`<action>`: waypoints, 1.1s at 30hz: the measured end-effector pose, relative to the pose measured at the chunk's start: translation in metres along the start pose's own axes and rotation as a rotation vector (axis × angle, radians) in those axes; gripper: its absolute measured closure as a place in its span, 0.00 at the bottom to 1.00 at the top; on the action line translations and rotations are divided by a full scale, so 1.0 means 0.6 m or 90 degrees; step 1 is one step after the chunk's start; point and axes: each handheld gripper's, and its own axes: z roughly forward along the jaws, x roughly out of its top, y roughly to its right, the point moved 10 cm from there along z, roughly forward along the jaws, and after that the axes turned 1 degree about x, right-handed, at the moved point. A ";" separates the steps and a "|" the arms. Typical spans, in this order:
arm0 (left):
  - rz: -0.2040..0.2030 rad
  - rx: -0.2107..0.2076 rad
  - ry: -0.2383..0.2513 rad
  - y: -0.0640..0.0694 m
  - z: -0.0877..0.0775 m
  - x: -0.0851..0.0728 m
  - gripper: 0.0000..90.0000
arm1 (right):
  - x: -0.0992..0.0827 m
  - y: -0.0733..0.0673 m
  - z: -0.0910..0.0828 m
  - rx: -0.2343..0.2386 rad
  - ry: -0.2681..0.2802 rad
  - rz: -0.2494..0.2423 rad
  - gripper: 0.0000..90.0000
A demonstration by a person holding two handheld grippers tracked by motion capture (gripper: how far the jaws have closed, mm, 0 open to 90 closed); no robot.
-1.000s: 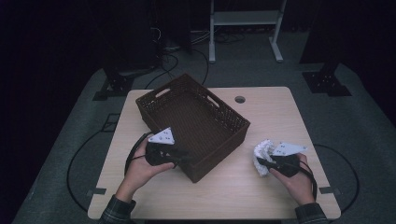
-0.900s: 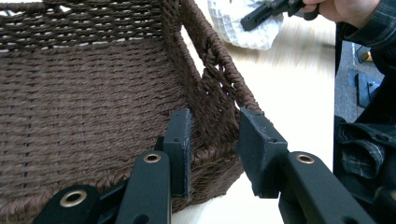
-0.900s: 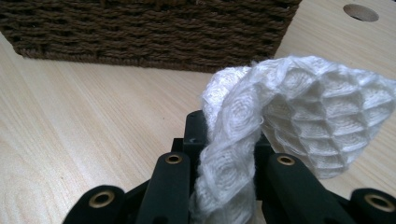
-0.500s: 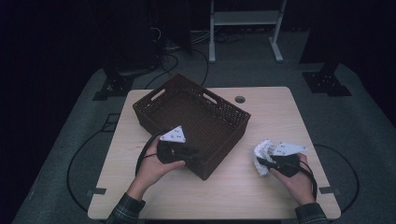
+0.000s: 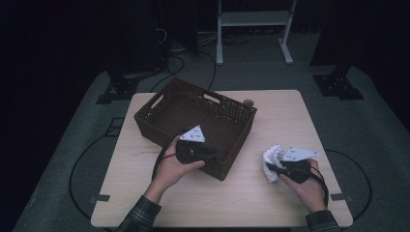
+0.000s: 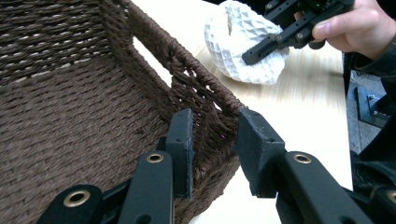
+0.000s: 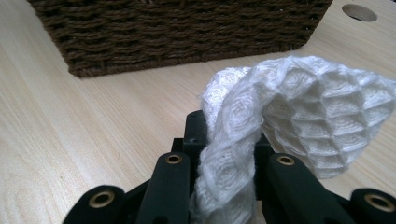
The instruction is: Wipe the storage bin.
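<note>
A dark brown woven basket [image 5: 193, 111] stands at an angle on the left half of the wooden table [image 5: 290, 116]. My left gripper [image 5: 220, 155] is shut on the basket's wall at its near corner: one jaw is inside the basket [image 6: 70, 93], the other outside, as the left gripper [image 6: 215, 135] view shows. My right gripper [image 5: 273, 166] rests at the table's near right, shut on a crumpled white honeycomb cloth [image 5: 270, 157]. In the right gripper view the cloth [image 7: 299, 112] bulges up from between the jaws of the right gripper [image 7: 224, 140].
A small round hole [image 5: 248, 102] is in the tabletop just behind the basket. A white metal stand [image 5: 251, 29] and cables sit on the floor beyond the table. Bare wood lies between the basket [image 7: 177, 32] and the cloth.
My left hand has moved to the right along the table, and the basket has swung with it, its near corner going right. The right hand and the cloth have stayed put.
</note>
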 end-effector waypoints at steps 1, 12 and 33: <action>-0.001 -0.002 0.000 -0.001 0.004 0.003 0.73 | 0.000 0.000 0.000 0.000 0.000 0.000 0.85; 0.001 0.002 0.001 -0.006 0.024 0.022 0.72 | -0.001 0.001 -0.001 0.001 0.001 0.002 0.85; -0.031 0.097 0.018 -0.121 -0.115 -0.040 0.53 | -0.003 0.002 -0.001 -0.001 -0.002 0.005 0.85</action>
